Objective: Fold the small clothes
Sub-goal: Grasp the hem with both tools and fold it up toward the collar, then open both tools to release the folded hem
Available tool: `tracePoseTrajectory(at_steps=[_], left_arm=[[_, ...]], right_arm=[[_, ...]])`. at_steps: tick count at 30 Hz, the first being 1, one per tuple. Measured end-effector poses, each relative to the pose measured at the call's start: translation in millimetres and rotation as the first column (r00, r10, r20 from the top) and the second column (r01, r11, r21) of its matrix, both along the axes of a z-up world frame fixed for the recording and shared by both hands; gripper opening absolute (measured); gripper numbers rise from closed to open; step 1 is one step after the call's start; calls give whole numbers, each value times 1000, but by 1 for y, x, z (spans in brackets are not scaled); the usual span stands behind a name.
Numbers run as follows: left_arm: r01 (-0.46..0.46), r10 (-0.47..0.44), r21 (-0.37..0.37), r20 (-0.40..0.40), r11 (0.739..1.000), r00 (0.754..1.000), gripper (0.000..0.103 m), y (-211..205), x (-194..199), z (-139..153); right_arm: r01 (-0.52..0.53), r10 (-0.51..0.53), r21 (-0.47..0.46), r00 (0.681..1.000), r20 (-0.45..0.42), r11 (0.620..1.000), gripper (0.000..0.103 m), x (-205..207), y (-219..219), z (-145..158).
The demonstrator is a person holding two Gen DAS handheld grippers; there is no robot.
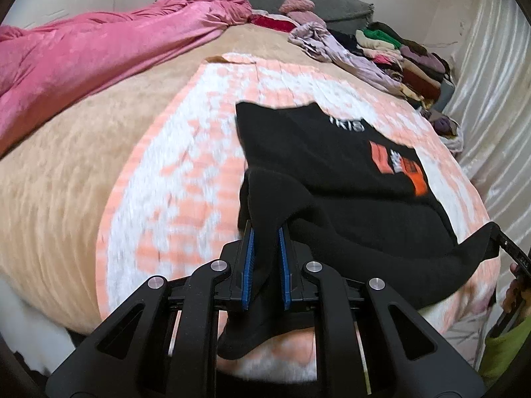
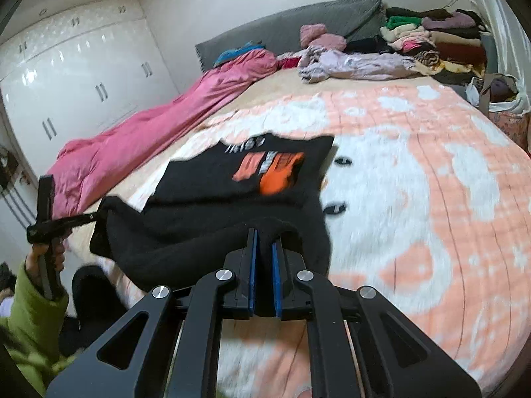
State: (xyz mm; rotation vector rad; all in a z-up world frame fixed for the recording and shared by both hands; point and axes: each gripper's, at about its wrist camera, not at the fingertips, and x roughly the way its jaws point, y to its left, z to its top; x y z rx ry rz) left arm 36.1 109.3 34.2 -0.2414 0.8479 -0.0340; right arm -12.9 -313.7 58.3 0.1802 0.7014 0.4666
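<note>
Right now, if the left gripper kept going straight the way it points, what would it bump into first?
The left gripper is shut on the near edge of the black shirt, so it would push into that shirt first, then probably the peach-and-white blanket beneath. Depth is hard to judge.

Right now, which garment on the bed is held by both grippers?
The black T-shirt with the orange print: the left gripper and right gripper each clamp its near edge. The lilac garment and folded stack lie untouched.

Shirt (image 2: 245,179) on blanket (image 2: 415,199); clothes pile (image 2: 431,43) behind, quilt (image 2: 159,132) left
</note>
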Motion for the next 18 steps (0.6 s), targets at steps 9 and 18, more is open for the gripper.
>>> tracePoseTrajectory(at_steps=[9,18], left_arm=[[-31,31,-7,-36,999,999,7,6,66,-5],[-53,51,-25,-66,998,997,10,16,97,-22]], right_arm=[[77,-76,-21,997,22,997,7,69,6,-1],[135,-138,-60,989,-55,989,7,120,14,-32]])
